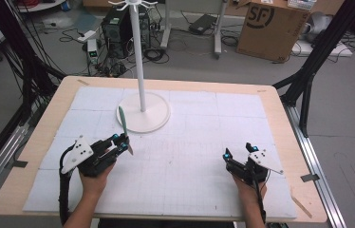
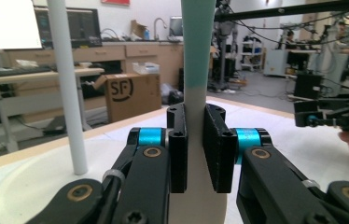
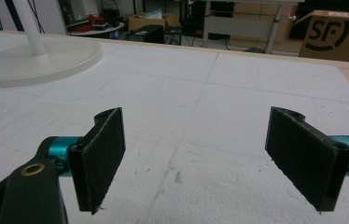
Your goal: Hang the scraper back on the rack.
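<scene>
The left gripper (image 1: 127,144) clamped a spatula (image 1: 124,124) upright, beside the stand (image 1: 143,112). The right gripper (image 1: 238,154) rested wide apart on the mat (image 1: 190,156). Held low on its handle, the spatula might have tilted, knocking the stand.

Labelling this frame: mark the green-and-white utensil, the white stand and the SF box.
utensil (image 2: 196,56), left gripper view, green upper part of it
white stand (image 1: 159,118), high view, bare round base
SF box (image 1: 270,28), high view, printed front face
</scene>
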Motion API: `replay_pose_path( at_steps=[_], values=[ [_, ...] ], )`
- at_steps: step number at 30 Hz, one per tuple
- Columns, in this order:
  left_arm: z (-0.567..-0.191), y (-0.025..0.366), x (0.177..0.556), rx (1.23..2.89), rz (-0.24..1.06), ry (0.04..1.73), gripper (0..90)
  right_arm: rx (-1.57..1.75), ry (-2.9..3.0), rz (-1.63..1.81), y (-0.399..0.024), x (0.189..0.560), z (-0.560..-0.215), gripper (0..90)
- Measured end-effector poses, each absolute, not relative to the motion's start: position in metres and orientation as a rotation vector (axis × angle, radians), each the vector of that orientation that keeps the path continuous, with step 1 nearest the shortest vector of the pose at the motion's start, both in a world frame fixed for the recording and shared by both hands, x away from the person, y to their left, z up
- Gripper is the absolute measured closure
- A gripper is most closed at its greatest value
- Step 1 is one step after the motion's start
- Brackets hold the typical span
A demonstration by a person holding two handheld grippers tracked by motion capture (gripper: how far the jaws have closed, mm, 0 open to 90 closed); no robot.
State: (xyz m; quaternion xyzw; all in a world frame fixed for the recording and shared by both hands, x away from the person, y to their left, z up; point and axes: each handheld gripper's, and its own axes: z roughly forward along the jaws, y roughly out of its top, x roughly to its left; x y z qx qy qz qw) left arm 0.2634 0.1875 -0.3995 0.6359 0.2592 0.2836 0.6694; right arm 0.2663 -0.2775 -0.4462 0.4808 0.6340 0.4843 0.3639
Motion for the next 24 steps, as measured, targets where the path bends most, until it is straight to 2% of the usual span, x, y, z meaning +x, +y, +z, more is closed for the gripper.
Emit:
replay_pose_path(
  at_steps=[8,24],
  values=[
    [-0.399,0.191,0.266,1.370,0.694,0.668,80.4,1.235,1.632,1.246,-0.277,0.266,-0.446,19.1],
    [-0.382,0.200,0.279,1.293,0.747,0.720,80.4,1.239,1.633,1.245,-0.277,0.266,-0.446,19.1]
  ],
)
